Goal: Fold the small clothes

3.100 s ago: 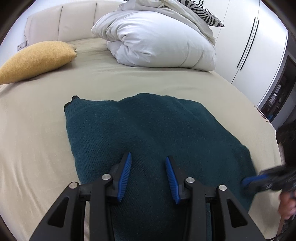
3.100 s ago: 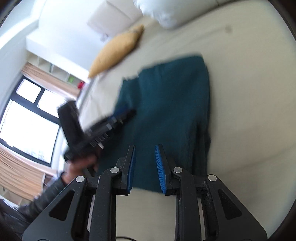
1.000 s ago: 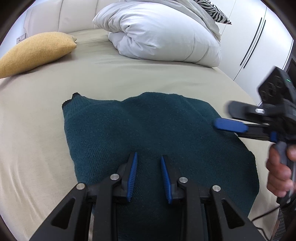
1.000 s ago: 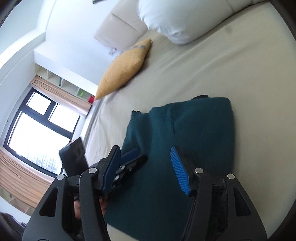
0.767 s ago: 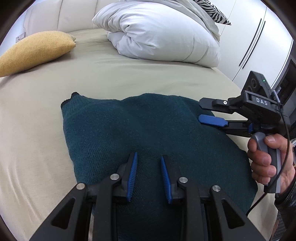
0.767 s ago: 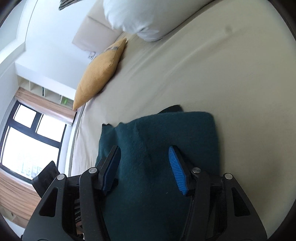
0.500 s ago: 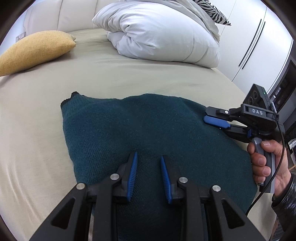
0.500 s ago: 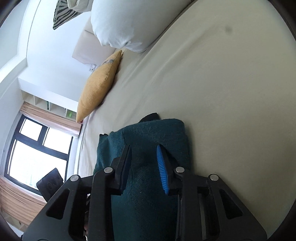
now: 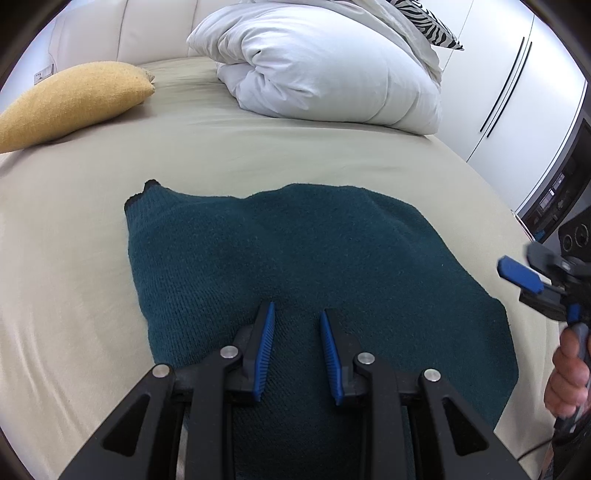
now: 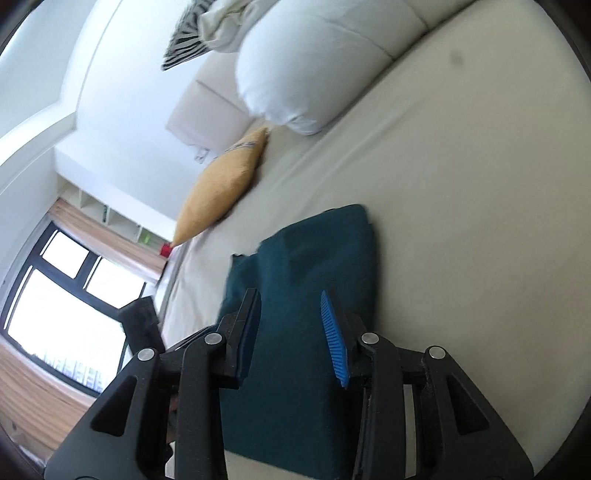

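A folded dark teal knitted garment (image 9: 295,258) lies flat on the beige bed sheet (image 9: 258,147); it also shows in the right wrist view (image 10: 306,280). My left gripper (image 9: 295,310) hovers over its near edge, jaws a little apart with nothing between them. My right gripper (image 10: 290,295) is open and empty above the garment's right side. In the left wrist view the right gripper (image 9: 524,280) is off the garment's right edge, held by a hand (image 9: 569,376).
A white duvet (image 9: 332,70) is piled at the head of the bed, with a zebra-print pillow (image 9: 428,22) behind. A yellow cushion (image 9: 70,103) lies far left. White wardrobe doors (image 9: 517,92) stand at the right. A window (image 10: 62,299) is beyond the bed's left side.
My right gripper has opened and pulled back off the garment's right edge, away to the right. My left gripper has not moved. The garment lies as before.
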`<state>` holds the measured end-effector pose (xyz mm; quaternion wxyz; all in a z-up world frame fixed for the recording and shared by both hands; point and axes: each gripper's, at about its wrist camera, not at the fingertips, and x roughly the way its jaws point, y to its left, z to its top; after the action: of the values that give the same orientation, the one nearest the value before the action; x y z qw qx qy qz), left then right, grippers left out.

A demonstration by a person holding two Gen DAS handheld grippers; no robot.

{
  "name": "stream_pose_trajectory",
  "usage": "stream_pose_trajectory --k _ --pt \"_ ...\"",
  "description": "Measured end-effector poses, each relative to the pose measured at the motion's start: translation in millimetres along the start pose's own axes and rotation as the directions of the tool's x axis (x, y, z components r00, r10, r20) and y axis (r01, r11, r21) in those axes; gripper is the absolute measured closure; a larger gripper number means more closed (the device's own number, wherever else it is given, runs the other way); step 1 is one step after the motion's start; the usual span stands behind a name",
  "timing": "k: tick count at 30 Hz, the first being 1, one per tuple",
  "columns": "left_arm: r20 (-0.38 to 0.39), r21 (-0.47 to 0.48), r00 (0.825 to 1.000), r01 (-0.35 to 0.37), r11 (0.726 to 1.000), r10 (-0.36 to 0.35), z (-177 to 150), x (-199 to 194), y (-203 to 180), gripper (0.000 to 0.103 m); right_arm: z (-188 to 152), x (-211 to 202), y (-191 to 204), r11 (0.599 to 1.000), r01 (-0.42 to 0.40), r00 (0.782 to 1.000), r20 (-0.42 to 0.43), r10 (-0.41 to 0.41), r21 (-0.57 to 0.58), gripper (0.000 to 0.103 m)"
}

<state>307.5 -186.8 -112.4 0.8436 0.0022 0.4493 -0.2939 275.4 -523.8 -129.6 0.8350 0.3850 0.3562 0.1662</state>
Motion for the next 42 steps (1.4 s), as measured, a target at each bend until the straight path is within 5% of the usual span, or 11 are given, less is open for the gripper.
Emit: stream_pose_trajectory --k 2,6,11,14,16,19,21,24,29,37,42 --pt "0.008 -0.065 0.999 0.047 0.997 -0.047 2.7 -7.2 8.5 0.075 -6.1 11.9 11.6 0.997 -0.08 0.994 -0.069 0.079 -0.005 0.048" --pt "0.054 -0.22 0.989 0.149 0.964 -0.141 1.6 -41.7 26.4 0.075 -22.2 24.6 2.9 1.0 -0.006 0.983 -0.182 0.004 -0.013 0.048" --pt "0.089 -0.193 0.943 0.332 0.923 -0.32 -20.9 -75.0 2.7 0.071 -26.4 -2.4 -9.5 0.996 -0.071 0.989 -0.127 0.078 0.061 0.046" --pt "0.008 -0.241 0.943 0.324 0.915 -0.332 -44.7 -49.0 3.9 0.072 -33.9 -4.4 -8.1 0.994 -0.087 0.983 -0.157 0.095 0.061 0.046" --pt "-0.023 -0.315 0.928 0.346 0.884 -0.371 -61.0 -27.0 18.3 0.096 -40.3 1.9 -9.8 0.996 -0.065 0.978 -0.193 0.074 0.053 0.048" --pt "-0.006 -0.389 0.906 0.388 0.836 -0.423 -75.0 -21.3 35.1 0.098 -47.0 -3.7 -23.4 0.997 -0.051 0.974 -0.218 0.065 0.066 0.048" --pt "-0.009 -0.371 0.913 0.376 0.849 -0.408 -76.9 -33.5 32.7 0.098 -45.2 -15.4 -29.2 0.996 -0.041 0.979 -0.197 0.056 0.08 0.047" --pt "0.054 -0.344 0.902 0.419 0.84 -0.428 -71.5 -55.0 36.6 0.063 -31.9 -35.4 -31.8 0.998 0.024 0.99 -0.141 -0.016 0.056 0.043" --pt "0.109 -0.386 0.874 0.475 0.791 -0.473 -60.0 -52.9 50.3 0.06 -6.4 -16.8 -32.2 0.997 0.07 0.982 -0.18 -0.063 0.033 0.039" --pt "0.211 -0.316 0.85 0.527 0.789 -0.483 -42.6 -81.0 55.3 0.039 9.1 35.0 -36.9 0.996 0.058 0.965 -0.26 -0.038 0.071 0.039" --pt "0.212 -0.432 0.868 0.496 0.753 -0.45 -55.8 -61.0 81.5 0.037 9.5 44.0 -38.6 0.995 0.048 0.964 -0.264 -0.024 0.085 0.04"
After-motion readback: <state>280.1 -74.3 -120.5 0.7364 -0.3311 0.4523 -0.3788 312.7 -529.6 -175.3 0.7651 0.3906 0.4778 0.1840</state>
